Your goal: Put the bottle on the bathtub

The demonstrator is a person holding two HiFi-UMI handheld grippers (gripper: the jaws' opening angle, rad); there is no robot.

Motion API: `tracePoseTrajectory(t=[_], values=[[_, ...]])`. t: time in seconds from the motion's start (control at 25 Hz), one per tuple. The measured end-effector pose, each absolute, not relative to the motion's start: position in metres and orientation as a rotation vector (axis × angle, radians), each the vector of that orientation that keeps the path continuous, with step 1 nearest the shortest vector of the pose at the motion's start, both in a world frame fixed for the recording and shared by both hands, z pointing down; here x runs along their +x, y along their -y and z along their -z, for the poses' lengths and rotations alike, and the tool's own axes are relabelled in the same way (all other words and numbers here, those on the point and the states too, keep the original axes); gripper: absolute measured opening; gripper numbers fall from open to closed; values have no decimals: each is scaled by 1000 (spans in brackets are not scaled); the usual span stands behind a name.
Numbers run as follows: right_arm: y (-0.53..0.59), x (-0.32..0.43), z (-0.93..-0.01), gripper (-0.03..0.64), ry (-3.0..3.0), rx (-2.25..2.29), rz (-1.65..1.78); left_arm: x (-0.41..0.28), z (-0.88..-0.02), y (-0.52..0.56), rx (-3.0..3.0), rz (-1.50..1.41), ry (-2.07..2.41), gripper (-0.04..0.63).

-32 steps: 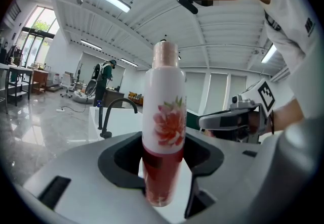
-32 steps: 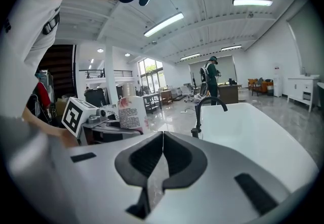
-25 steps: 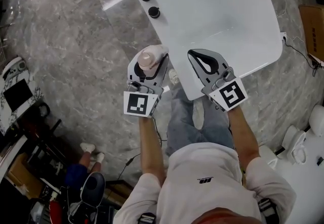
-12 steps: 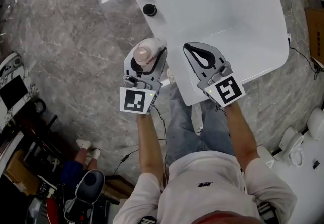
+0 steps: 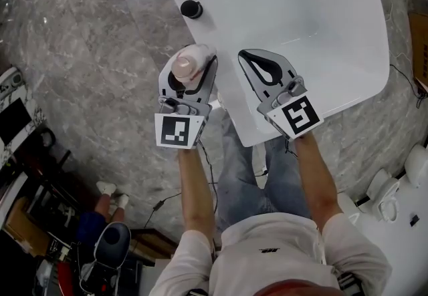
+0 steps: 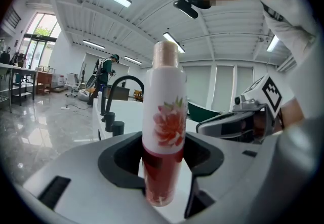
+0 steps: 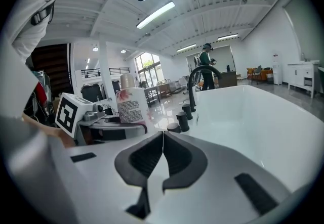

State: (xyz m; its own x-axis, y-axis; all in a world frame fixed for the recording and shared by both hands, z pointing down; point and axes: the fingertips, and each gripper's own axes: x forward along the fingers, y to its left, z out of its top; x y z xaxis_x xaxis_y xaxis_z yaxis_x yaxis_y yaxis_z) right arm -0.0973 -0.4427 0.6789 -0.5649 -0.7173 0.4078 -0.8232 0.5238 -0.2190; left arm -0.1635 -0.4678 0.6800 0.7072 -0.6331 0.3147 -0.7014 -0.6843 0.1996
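A white bottle (image 6: pixel 163 132) with a pink flower print, a red lower half and a pale pink cap stands upright between the jaws of my left gripper (image 5: pixel 192 73), which is shut on it. From above, the bottle (image 5: pixel 186 64) hangs just off the near left edge of the white bathtub (image 5: pixel 314 7), over the marble floor. My right gripper (image 5: pixel 256 65) is shut with nothing in it and sits over the tub's near rim. Its own view shows the bottle (image 7: pixel 130 107) to its left.
Black tap knobs (image 5: pixel 191 9) and a curved black faucet (image 7: pixel 198 82) line the tub's left rim. Grey marble floor (image 5: pixel 87 41) lies left of the tub. Equipment and cables sit at the lower left (image 5: pixel 27 127), white fixtures at the lower right (image 5: pixel 394 188).
Both grippers have moved a little forward and left along the tub's near corner; the bottle stays gripped in the left one.
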Motion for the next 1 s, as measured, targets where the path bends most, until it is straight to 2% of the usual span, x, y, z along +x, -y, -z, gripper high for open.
tracePoseTrajectory(t=[0.52, 1.0], values=[[458, -93, -730, -5, 2497, 1276, -606, -157, -738, 482, 2607, -361, 1055, 225], [453, -94, -741, -5, 2504, 1272, -640, -152, -745, 479, 2644, -373, 1042, 232]])
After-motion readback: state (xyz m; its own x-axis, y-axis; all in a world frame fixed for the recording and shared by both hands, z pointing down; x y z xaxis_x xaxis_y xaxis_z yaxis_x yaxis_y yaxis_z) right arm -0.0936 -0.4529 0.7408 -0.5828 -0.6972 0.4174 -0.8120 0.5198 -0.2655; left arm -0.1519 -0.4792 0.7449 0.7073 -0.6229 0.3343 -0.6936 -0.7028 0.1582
